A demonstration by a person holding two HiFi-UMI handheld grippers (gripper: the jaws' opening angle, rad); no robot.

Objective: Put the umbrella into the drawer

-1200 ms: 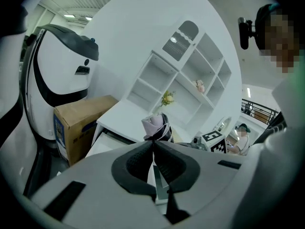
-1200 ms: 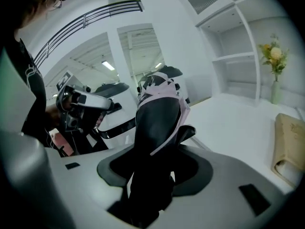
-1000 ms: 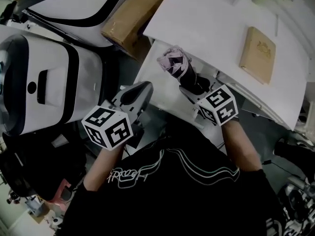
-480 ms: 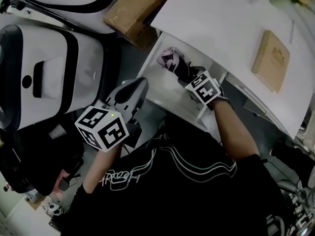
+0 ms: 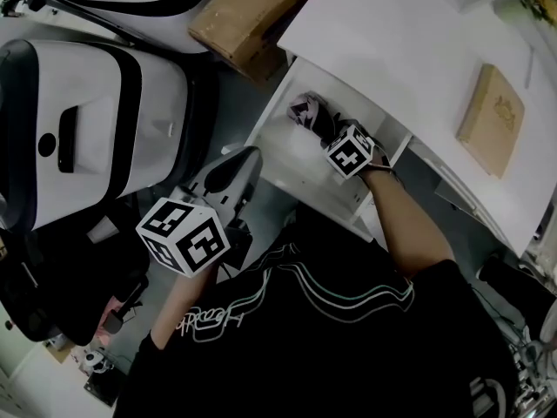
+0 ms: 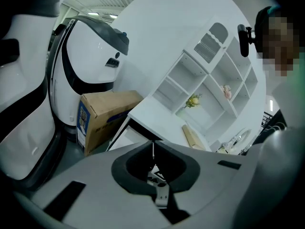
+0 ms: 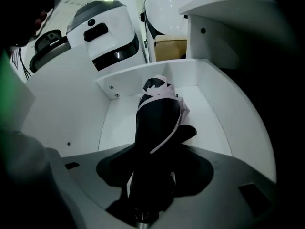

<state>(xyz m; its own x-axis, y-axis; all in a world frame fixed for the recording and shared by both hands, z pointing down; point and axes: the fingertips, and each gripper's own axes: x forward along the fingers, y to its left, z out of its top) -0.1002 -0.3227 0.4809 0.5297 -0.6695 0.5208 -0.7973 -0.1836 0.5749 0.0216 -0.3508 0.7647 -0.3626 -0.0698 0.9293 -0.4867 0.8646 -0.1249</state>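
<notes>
Since second ago right gripper (image 5: 335,142), clenched on folded black-and-pink fabric umbrella (image 7: 157,123), sinks deeper into open white drawer (image 7: 214,113) ahead of jaws; release probably next. Idle left gripper (image 6: 153,151) pressed together, empty.

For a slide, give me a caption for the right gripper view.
The right gripper, shut on the dark folded umbrella, holds it inside the open white drawer.

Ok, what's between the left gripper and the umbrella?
Only the side wall of the open drawer and a bare strip of its floor, in the head view. The left gripper sits shut outside it; the right gripper holds the umbrella inside.
</notes>
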